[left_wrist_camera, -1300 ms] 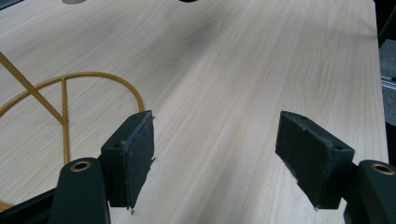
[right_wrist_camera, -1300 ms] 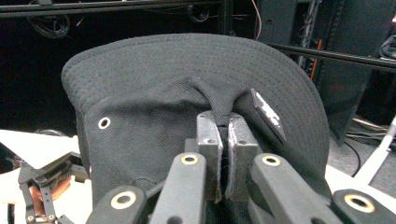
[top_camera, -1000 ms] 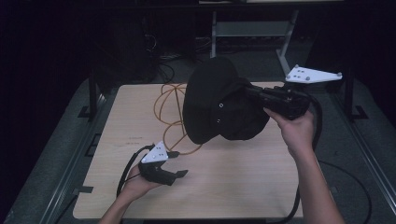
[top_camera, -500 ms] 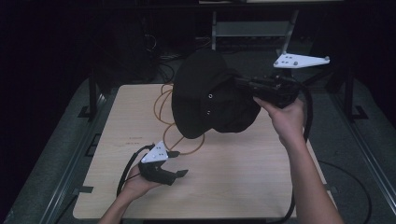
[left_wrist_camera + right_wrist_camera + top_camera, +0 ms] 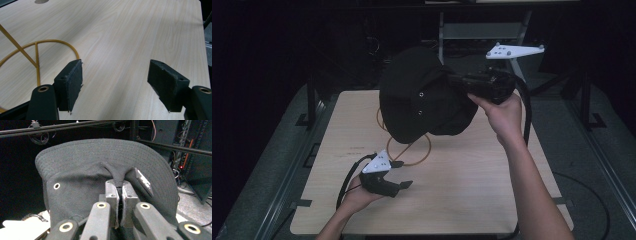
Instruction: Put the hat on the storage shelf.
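Observation:
A black bucket hat [image 5: 422, 100] hangs in the air over the far half of the wooden table [image 5: 472, 195]. My right gripper [image 5: 459, 82] is shut on a pinched fold of its fabric; in the right gripper view the hat [image 5: 100, 182] covers the space ahead of the closed gripper [image 5: 120, 195], with its brim arching above. A thin gold wire stand [image 5: 409, 150] with a ring base sits on the table under the hat. My left gripper [image 5: 404, 175] rests low near the front left, open and holding nothing. Its ring base [image 5: 37, 50] lies just left of the left gripper [image 5: 116, 85].
A metal frame with dark equipment and cables stands beyond the table's far edge. Dark rails run along both sides of the table. Bare wood lies in front of and to the right of the left gripper.
My right gripper has lifted the hat higher and carried it toward the far side, turning it. The left gripper has stayed in place.

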The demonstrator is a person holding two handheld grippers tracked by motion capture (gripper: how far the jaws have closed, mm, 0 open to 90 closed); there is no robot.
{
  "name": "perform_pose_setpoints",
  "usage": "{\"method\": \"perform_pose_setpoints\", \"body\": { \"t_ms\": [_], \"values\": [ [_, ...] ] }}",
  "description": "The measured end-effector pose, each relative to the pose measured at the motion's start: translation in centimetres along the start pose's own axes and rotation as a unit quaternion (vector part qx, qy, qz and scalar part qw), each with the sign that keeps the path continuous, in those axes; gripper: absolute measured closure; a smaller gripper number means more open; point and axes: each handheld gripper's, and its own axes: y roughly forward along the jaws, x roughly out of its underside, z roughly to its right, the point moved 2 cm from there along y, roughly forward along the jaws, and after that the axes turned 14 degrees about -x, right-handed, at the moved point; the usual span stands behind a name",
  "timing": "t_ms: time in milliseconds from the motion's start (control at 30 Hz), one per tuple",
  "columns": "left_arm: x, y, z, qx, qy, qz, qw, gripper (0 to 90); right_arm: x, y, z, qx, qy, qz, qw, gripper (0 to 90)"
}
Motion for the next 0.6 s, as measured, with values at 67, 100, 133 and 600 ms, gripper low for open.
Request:
{"method": "perform_pose_setpoints", "body": {
  "t_ms": [67, 100, 133, 600],
  "values": [
    [0.0, 0.1, 0.1, 0.002, 0.003, -0.003, 1.0000, 27.7, -0.2, 0.4, 0.0, -0.004, 0.002, -0.002, 1.0000, 86.0],
    [0.0, 0.1, 0.1, 0.002, 0.004, -0.001, 1.0000, 27.7, -0.4, 0.7, 0.0, -0.006, 0.003, -0.005, 1.0000, 86.0],
    [0.0, 0.1, 0.1, 0.003, 0.010, -0.004, 0.9999, 27.7, -0.4, 0.9, 0.1, -0.006, 0.002, -0.007, 1.0000, 86.0],
    [0.1, 0.3, 0.1, 0.007, 0.005, -0.003, 1.0000, 27.7, -2.1, 3.2, 0.7, -0.016, 0.007, -0.028, 0.9995, 85.9]
  ]
}}
